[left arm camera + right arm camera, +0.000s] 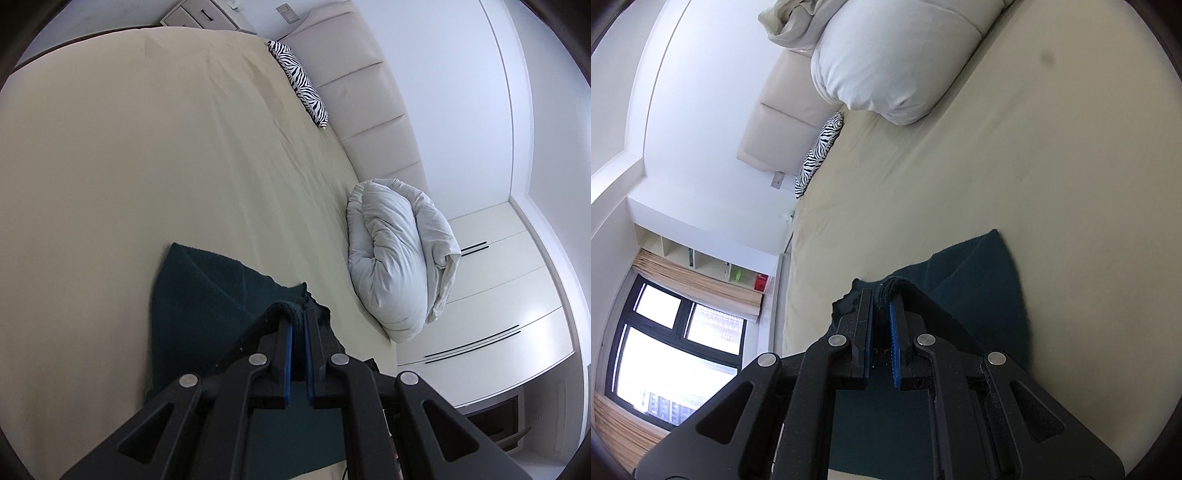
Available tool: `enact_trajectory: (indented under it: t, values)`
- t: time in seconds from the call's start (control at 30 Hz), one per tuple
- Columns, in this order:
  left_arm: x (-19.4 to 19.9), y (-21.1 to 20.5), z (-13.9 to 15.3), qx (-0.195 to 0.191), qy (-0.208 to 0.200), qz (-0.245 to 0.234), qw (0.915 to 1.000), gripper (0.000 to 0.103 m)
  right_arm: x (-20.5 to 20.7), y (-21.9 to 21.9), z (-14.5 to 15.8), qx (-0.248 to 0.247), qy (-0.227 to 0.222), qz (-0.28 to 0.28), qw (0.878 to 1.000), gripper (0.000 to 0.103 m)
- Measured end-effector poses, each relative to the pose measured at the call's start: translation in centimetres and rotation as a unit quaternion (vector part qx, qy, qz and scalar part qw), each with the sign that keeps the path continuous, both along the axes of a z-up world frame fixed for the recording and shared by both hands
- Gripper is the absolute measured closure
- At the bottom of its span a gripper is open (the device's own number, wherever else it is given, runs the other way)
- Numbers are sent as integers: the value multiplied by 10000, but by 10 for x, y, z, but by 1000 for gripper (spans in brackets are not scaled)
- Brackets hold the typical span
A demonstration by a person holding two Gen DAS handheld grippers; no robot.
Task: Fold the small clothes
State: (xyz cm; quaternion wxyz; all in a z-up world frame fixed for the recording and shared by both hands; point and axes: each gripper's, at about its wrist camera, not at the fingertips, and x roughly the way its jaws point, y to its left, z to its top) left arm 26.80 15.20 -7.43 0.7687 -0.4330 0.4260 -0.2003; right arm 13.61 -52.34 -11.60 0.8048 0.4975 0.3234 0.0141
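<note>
A dark teal cloth (199,299) lies on the cream bed sheet (129,166). My left gripper (297,314) is shut on a rolled edge of the cloth and holds it up off the sheet. In the right wrist view the same teal cloth (979,280) drapes down from my right gripper (882,295), which is shut on another part of its edge. Part of the cloth hangs between and below both grippers, hidden by their black arms.
A crumpled white duvet (399,258) lies at the head of the bed and also shows in the right wrist view (886,62). A zebra-print pillow (299,81) leans on the padded headboard (369,92). White drawers (498,295) stand beside the bed. A window (672,350) is at the left.
</note>
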Motion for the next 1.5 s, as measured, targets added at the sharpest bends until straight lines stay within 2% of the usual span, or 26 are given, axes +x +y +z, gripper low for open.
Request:
enact_trajectory:
  t: [0.2,0.23,0.3,0.33,0.37,0.4,0.47,0.57,0.67,0.87,1.03,1.17,1.33,1.5]
  values:
    - [41,-1,-38,239,363,290,9986,95,53,-12,-31,-27,276,-201,9994,96]
    - [45,0,-44,295,463,326,9980,91,60,-13,-36,-56,301,-216,9993,93]
    - [49,1,-49,200,472,351,9981,69,79,-14,-48,-274,551,-267,9977,89]
    - [46,1,-47,219,397,347,9984,64,87,-14,-53,-413,711,-295,9962,77]
    - [41,1,-44,268,332,338,9985,56,92,-15,-58,-517,825,-321,9947,58]
    - [35,1,-41,345,274,326,9985,54,95,-16,-62,-583,877,-371,9937,51]
    - [23,1,-37,417,210,271,9985,54,89,-18,-63,-636,769,-515,9937,49]
    - [0,-2,-31,660,123,215,9975,54,77,-17,-57,-729,675,-408,9942,49]
    - [-27,-8,-27,969,20,136,9952,54,53,-5,-40,-1093,606,-150,9921,49]
    - [-78,-25,-26,1634,-137,-27,9865,54,-3,34,-19,-2217,703,550,9710,49]
    - [-111,-25,-35,2164,-152,6,9762,54,-58,60,-22,-2596,794,842,9588,50]
    - [-125,-31,-39,2447,-207,-84,9693,54,-95,71,-24,-2890,824,892,9496,51]
    - [-129,-40,-46,2738,-242,-128,9614,54,-110,70,-28,-2874,859,830,9503,51]
    - [-128,-40,-49,2871,-250,-119,9575,67,-108,71,-19,-3024,719,795,9472,52]
